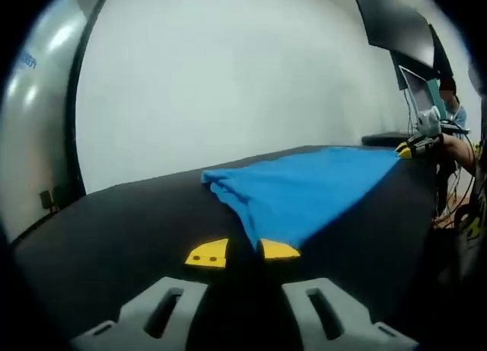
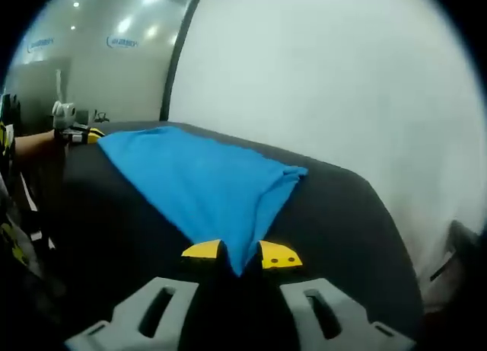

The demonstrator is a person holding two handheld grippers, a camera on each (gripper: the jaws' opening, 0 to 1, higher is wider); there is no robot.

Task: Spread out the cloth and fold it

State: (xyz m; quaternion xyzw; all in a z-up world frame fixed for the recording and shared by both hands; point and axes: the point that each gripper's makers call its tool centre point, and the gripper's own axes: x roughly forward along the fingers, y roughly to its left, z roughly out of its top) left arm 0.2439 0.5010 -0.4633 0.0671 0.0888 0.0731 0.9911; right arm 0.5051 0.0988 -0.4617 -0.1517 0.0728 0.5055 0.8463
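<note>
I have the blue cloth (image 1: pixel 304 189) pinned at two corners, one in each set of tongs, and it lies stretched across the black worktop (image 1: pixel 114 229) between them. In the left gripper view my left tongs (image 1: pixel 243 253) are nearly closed, the yellow tips nipping a corner of the cloth that fans away toward 1 o'clock; the right tongs show far off at 3 o'clock on the opposite corner. In the right gripper view my right tongs (image 2: pixel 240 253) are likewise pinched on a corner, the cloth (image 2: pixel 205 183) running off toward 10 o'clock, where the left tongs (image 2: pixel 80 135) sit at the far end.

I judge I am in the spreading step. One bunched corner sits at 11 o'clock in the left gripper view, so the sheet is not yet flat. To do this well I should draw both hands apart evenly, keep the edge low over the worktop, and hold tension steady so neither corner slips out. I'd settle the ruffled corner before starting any fold.
</note>
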